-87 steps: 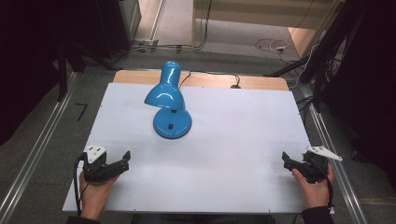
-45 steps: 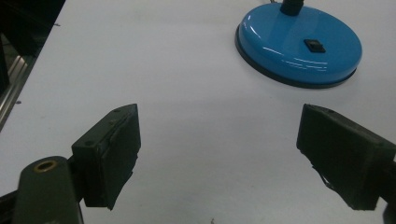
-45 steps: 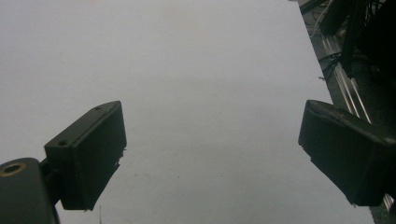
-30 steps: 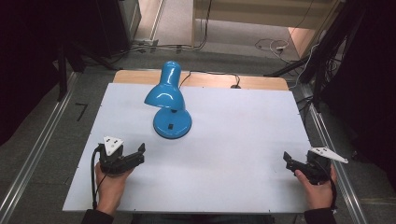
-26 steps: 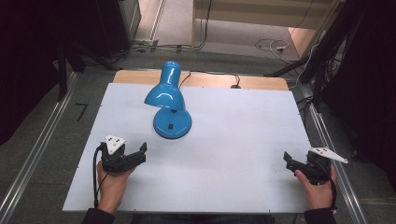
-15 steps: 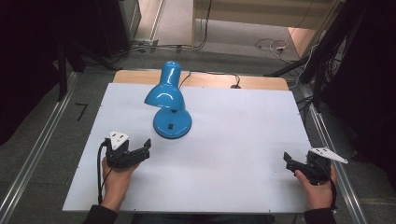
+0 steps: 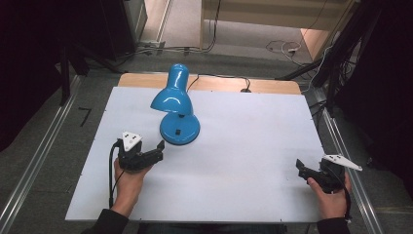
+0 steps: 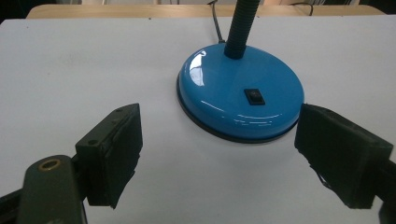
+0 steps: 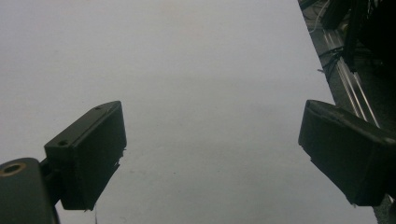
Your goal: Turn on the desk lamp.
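My left gripper is near the blue lamp now, w/ its jaws wide apart and nothing in them. In the left gripper view the lamp's round base sits just ahead, between the two jaws but not touching either one. The little black switch is on top of the base, facing me. The lamp stands upright near the back-left part of the white table, its shade tipped down over the base, and its cord runs off the far edge.

My right gripper is way over at the right side of the table, well apart from the lamp. Its jaws are wide apart too, holding nothing; just bare table in front of it.

So how far am I? I think only the reach is about done. Nothing's grabbed or pressed yet. Left to do, I guess: go a bit closer, then take hold of the base or push the switch. Can't tell if the lamp is on or off.
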`<state>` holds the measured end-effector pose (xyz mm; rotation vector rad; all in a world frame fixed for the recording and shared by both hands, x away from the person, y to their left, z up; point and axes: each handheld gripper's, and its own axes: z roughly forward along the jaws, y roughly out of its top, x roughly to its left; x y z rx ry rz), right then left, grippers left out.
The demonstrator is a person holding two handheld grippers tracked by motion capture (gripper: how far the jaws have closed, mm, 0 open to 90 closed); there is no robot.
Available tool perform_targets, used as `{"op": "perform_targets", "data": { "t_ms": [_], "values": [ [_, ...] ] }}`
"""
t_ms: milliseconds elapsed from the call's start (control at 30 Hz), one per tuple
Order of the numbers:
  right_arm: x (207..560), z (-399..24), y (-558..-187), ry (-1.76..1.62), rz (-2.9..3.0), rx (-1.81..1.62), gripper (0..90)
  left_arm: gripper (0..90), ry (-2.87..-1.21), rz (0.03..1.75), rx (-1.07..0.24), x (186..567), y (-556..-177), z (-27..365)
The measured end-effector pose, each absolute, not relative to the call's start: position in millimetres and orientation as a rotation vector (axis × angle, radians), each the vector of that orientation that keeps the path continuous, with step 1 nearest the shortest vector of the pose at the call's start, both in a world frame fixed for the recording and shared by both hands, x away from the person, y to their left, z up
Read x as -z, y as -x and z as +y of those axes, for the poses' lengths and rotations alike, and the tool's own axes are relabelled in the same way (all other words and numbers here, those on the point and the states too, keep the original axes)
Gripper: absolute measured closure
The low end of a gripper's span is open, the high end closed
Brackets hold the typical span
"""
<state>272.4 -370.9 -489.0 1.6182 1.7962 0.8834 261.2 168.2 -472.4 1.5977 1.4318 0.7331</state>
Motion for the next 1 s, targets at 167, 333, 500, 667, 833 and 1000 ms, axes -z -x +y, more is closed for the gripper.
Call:
{"op": "perform_targets", "data": {
  "t_ms": [167,333,500,667,833,1000],
  "values": [
    [489,-371,-272,-1.619,1.796,-0.886,6.0,15.7,-1.607,1.428,-0.735,473,-265,164],
    [489,-371,-273,-1.617,1.795,-0.881,6.0,15.7,-1.615,1.427,-0.733,474,-269,160],
    [489,-371,-273,-1.615,1.797,-0.884,6.0,15.7,-1.628,1.420,-0.747,474,-270,157],
    [489,-371,-273,-1.616,1.794,-0.886,6.0,15.7,-1.628,1.419,-0.747,473,-272,155],
    [488,-370,-273,-1.605,1.796,-0.894,6.1,16.2,-1.635,1.422,-0.739,473,-275,151],
    [488,-371,-273,-1.609,1.798,-0.898,6.0,16.2,-1.642,1.416,-0.745,473,-279,147]
  ]
}}
